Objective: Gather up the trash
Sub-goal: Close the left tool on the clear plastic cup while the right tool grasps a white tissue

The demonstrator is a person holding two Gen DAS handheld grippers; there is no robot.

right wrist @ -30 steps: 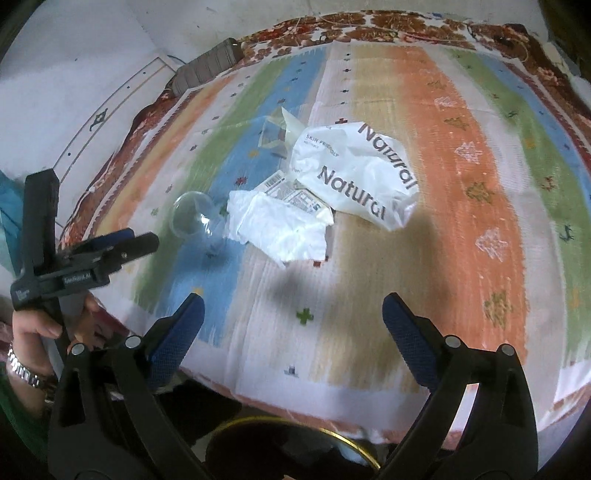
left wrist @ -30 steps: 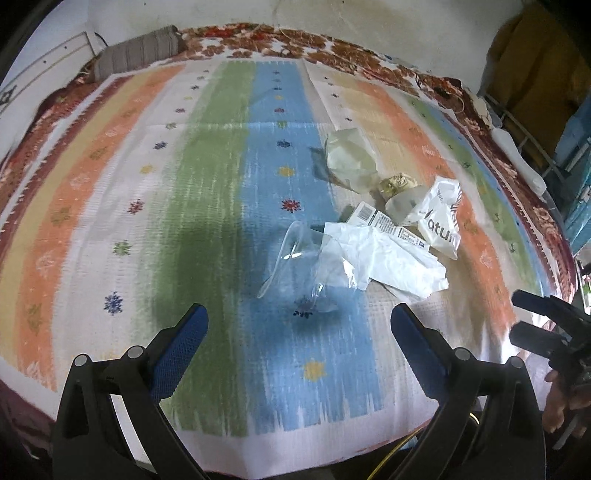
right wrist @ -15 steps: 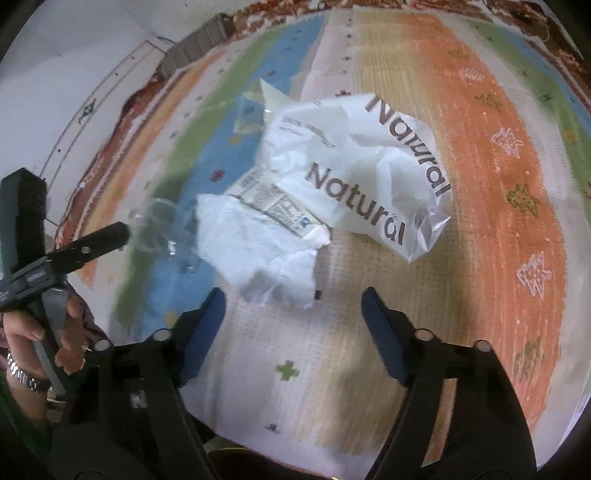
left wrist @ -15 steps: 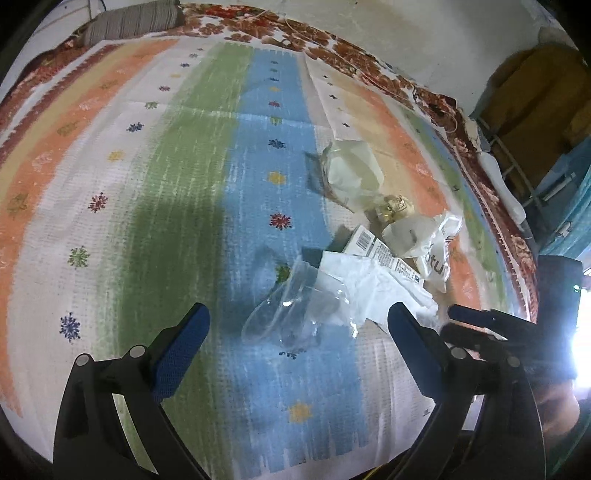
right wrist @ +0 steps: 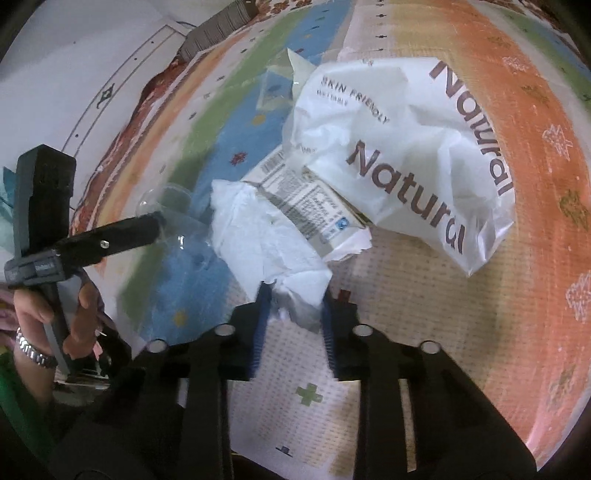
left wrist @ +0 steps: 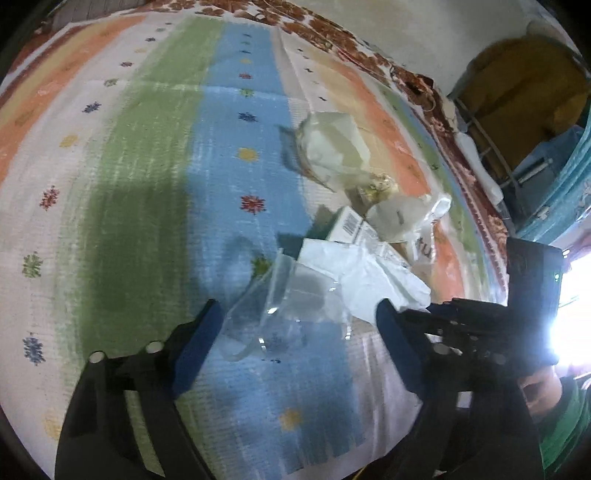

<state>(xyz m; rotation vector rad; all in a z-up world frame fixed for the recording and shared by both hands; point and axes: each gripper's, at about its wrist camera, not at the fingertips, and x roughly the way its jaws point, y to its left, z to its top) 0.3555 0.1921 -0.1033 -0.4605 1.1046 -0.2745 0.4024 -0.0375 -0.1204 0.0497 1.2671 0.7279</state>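
Observation:
Trash lies on a striped cloth: a clear plastic cup (left wrist: pixel 284 314) on its side, a crumpled white paper (right wrist: pixel 266 243), a flattened printed carton (right wrist: pixel 310 199), a white "Natural" bag (right wrist: pixel 406 147) and a clear wrapper (left wrist: pixel 332 147). My left gripper (left wrist: pixel 295 332) is open with the cup between its blue pads (left wrist: pixel 195 343), which do not press it. My right gripper (right wrist: pixel 293 314) has closed on the near corner of the crumpled paper. The paper also shows in the left wrist view (left wrist: pixel 362 273).
The striped cloth (left wrist: pixel 147 184) covers a bed or table with a floral border (left wrist: pixel 332 29). A small crumpled yellowish scrap (left wrist: pixel 376 188) lies beside the wrapper. Furniture and a blue curtain (left wrist: pixel 554 177) stand at the right. A grey roll (right wrist: pixel 218 26) lies at the far edge.
Both grippers have moved forward into the pile. The left pads now flank the clear cup. The right jaws have narrowed from wide open and closed on the crumpled paper.

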